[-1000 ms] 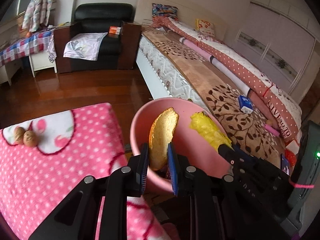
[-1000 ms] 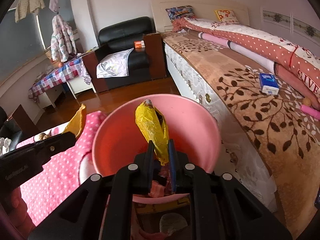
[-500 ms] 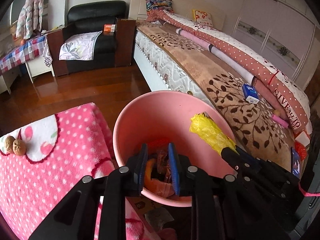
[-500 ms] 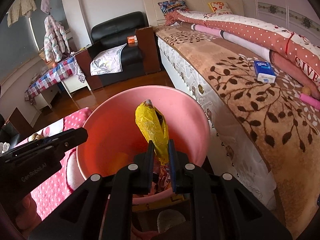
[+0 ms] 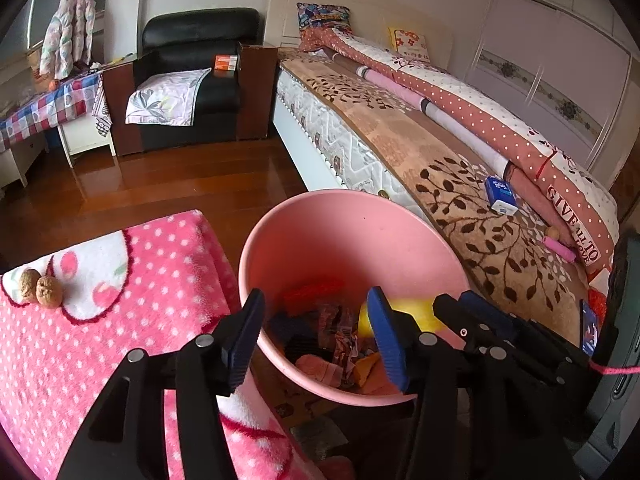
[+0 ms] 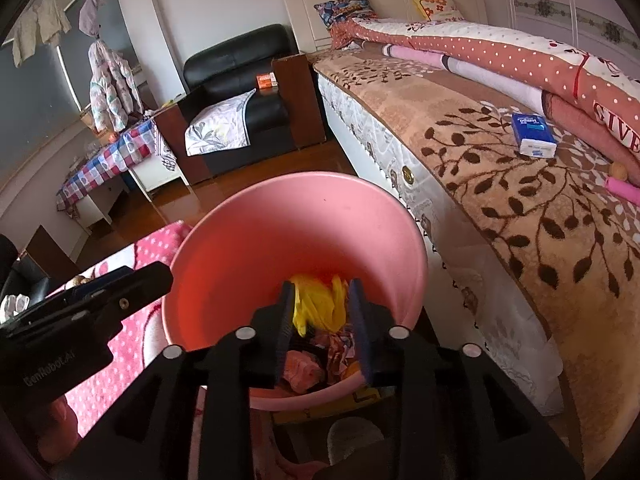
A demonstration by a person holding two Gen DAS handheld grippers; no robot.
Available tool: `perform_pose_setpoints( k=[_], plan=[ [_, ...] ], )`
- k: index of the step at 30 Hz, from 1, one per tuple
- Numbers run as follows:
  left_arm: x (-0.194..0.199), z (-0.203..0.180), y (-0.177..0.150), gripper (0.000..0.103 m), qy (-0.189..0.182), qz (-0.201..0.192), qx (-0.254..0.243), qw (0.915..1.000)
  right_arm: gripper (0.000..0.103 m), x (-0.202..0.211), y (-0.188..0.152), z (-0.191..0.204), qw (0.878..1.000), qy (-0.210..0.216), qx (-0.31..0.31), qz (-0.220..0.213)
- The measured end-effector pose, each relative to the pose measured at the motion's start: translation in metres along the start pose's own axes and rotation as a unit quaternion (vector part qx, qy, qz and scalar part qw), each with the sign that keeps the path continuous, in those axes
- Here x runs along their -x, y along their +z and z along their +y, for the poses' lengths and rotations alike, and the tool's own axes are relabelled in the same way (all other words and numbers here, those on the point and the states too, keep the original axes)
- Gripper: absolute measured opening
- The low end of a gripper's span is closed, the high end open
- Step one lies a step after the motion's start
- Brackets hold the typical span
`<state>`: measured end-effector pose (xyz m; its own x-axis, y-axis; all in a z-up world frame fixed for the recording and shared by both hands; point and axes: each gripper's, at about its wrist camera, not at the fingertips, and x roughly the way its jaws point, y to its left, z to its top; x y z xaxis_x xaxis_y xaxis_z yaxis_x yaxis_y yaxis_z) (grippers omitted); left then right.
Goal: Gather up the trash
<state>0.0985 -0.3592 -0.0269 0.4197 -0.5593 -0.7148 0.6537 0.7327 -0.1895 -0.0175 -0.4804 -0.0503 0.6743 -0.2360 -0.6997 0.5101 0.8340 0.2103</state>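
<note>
A pink trash bin [image 5: 344,216] stands between the pink dotted blanket and the bed, with several wrappers and scraps [image 5: 340,336] at its bottom. My left gripper [image 5: 316,340] is open and empty over the bin's near rim. My right gripper [image 6: 320,320] is open over the bin [image 6: 280,208]. A crumpled yellow plastic bag [image 6: 320,304] sits loose between its fingers, inside the bin. The bag also shows in the left wrist view [image 5: 412,312] behind the right gripper's tips.
A pink polka-dot blanket [image 5: 132,320] to the left carries two walnuts [image 5: 40,290]. The bed [image 5: 460,184] on the right holds a blue tissue pack [image 6: 534,134] and a pink object [image 6: 622,190]. A black armchair [image 5: 192,76] stands across the wooden floor.
My left gripper dropped the brown peel into the bin and opened wide. My right gripper opened and the yellow bag sank into the bin.
</note>
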Motion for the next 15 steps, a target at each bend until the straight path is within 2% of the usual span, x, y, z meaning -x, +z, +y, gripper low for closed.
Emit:
perform_pose_setpoints(
  k=[5, 15],
  plan=[
    [0.012, 0.003, -0.001, 0.058, 0.007, -0.011, 0.004, 0.9999, 0.035, 0.009, -0.001, 0.003, 1.0, 0.011, 0.003, -0.012],
    [0.049, 0.006, -0.009, 0.059, 0.028, -0.045, 0.003, 0.9986, 0.039, 0.034, -0.014, 0.017, 0.999, 0.032, 0.017, -0.028]
  ],
)
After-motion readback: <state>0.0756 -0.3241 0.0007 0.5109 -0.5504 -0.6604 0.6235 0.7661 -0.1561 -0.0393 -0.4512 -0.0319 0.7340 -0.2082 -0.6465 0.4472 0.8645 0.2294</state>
